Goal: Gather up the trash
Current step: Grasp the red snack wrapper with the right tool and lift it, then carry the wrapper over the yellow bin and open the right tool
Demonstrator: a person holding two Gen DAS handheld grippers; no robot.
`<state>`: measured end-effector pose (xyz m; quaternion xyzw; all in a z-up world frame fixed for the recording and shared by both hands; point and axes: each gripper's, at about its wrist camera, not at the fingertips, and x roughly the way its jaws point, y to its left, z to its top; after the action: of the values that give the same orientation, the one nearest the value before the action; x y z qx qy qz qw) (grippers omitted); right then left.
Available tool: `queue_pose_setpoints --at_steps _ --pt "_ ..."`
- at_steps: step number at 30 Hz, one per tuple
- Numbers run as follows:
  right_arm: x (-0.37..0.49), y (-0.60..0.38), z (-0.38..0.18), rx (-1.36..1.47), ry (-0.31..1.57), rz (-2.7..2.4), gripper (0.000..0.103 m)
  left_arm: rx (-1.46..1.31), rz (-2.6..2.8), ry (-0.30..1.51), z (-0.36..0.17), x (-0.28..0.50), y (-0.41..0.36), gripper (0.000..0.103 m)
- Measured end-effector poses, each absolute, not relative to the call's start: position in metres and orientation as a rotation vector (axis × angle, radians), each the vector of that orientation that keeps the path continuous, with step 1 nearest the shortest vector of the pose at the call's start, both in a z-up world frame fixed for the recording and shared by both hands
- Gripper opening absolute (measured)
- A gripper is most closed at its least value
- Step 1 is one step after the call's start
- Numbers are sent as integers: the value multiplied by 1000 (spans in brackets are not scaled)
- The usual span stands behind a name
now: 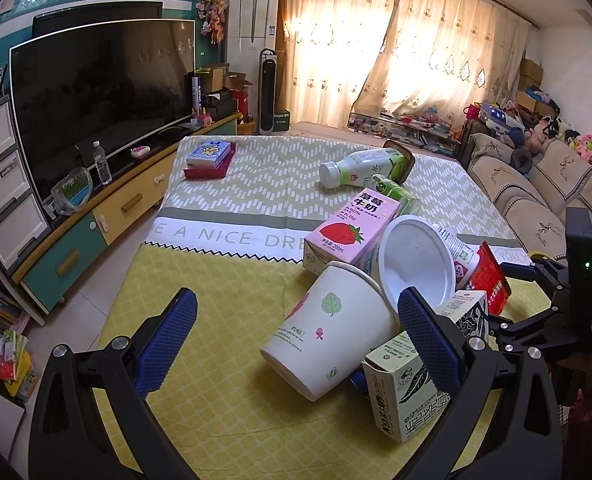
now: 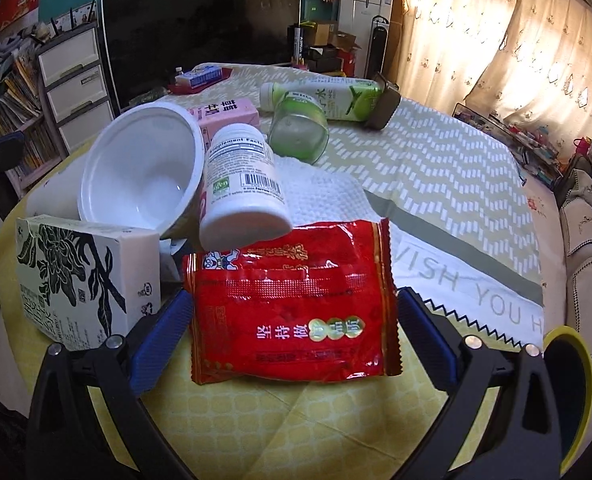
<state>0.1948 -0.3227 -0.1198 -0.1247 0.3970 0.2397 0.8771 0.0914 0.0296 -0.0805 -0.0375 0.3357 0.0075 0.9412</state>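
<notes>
Trash is heaped on a cloth-covered table [image 1: 224, 400]. A leaf-print paper cup [image 1: 328, 336] lies on its side between the fingers of my open left gripper [image 1: 300, 340]. Around it are a white bowl [image 1: 416, 264], a pink strawberry milk carton [image 1: 348, 232], a black-and-white tea carton [image 1: 404, 392] and a green-white bottle [image 1: 360, 168]. A red snack packet [image 2: 292, 300] lies flat between the wide-spread fingers of my open right gripper [image 2: 294, 340]. Behind it rest a white supplement bottle [image 2: 244, 184], the bowl [image 2: 144, 168] and the tea carton [image 2: 88, 280].
A green glass [image 2: 300, 128] and a dark tin [image 2: 386, 108] lie farther back, with stacked books [image 1: 210, 156] at the far left corner. A yellow-rimmed container [image 2: 572, 380] is at my right. A TV cabinet [image 1: 96, 216] runs along the left, a sofa [image 1: 536, 184] along the right.
</notes>
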Motion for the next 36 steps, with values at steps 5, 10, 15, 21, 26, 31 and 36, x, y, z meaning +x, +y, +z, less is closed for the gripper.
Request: queue_pose_setpoints --at_steps 5,10,15,21,26,31,36 --pt "193 -327 -118 -235 839 520 94 -79 10 687 -82 91 28 99" --pt "191 -330 -121 -235 858 526 76 -75 5 686 -82 91 24 99" --pt "189 -338 -125 -212 873 529 38 -77 2 677 -78 90 24 99" --pt "184 -353 -117 -139 852 531 23 -77 -5 672 -76 87 23 99" --pt "176 -376 -99 -76 804 497 21 -68 -18 660 -73 85 20 99" --pt "171 -417 -82 -24 755 410 21 -58 -41 645 -71 84 15 99" --pt "174 -488 -81 48 742 216 21 -32 -77 628 -67 82 4 99"
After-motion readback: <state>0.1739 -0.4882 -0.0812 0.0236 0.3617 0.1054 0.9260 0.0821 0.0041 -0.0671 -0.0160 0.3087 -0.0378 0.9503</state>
